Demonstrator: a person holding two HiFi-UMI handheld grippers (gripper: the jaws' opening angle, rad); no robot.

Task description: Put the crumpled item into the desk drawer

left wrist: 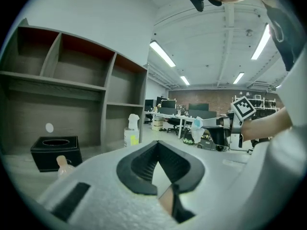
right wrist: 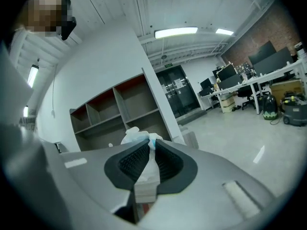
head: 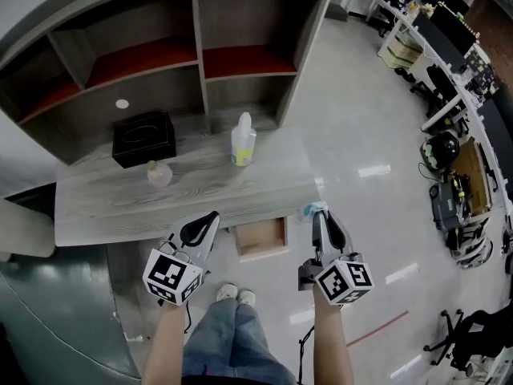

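Note:
The crumpled item (head: 314,209), a white and pale blue wad, is pinched at the tip of my right gripper (head: 320,216), which is shut on it. This gripper hangs off the desk's right front corner, to the right of the open wooden drawer (head: 260,239). In the right gripper view the wad (right wrist: 138,137) sticks out between the jaws of the right gripper (right wrist: 149,145). My left gripper (head: 200,229) is at the desk's front edge, left of the drawer, shut with nothing in it (left wrist: 157,145). Its view shows the right gripper (left wrist: 211,124) and the wad (left wrist: 196,125).
The grey wooden desk (head: 104,207) carries a black tissue box (head: 143,138), a small pinkish bottle (head: 159,174) and a white and yellow bottle (head: 243,141). Open shelves (head: 200,54) rise behind. The person's shoes (head: 235,295) stand below the drawer. Office desks and chairs (head: 449,70) line the far right.

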